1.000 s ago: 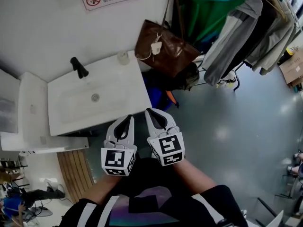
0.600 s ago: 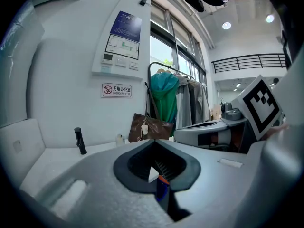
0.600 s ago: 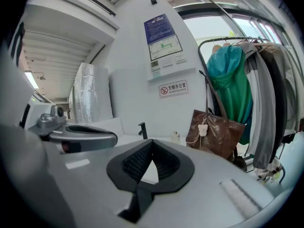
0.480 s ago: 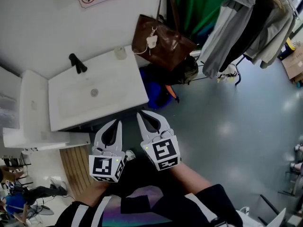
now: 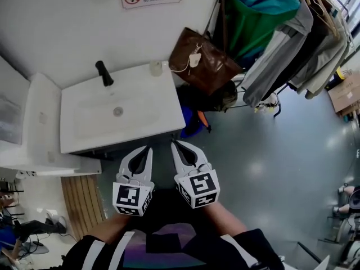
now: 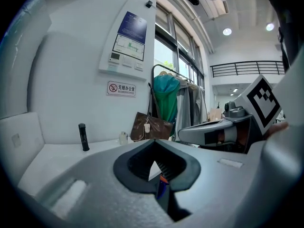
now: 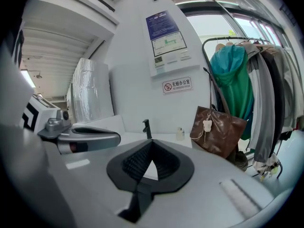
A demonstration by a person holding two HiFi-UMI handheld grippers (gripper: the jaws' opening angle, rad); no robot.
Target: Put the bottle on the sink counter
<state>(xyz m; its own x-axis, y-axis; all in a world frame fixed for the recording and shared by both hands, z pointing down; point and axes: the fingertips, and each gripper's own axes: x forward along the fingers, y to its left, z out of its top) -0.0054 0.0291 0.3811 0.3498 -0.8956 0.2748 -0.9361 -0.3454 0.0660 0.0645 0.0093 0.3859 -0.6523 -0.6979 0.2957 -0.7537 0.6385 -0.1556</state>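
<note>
Bottle (image 5: 155, 68): small and pale, upright at the back right corner of the sink surface (image 5: 152, 114), near the brown bag (image 5: 205, 61).
Left tongs (image 5: 145, 151): closed, empty.
Right tongs (image 5: 176, 146): closed, empty.
Progress: placing looks done.

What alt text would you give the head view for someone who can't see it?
The grey two-jaw left gripper and right gripper, both shut and empty, point at the front of a white rectangular sink counter. A black faucet and a small pale bottle stand at its back edge; a brown leather handbag hangs beside it.
</note>
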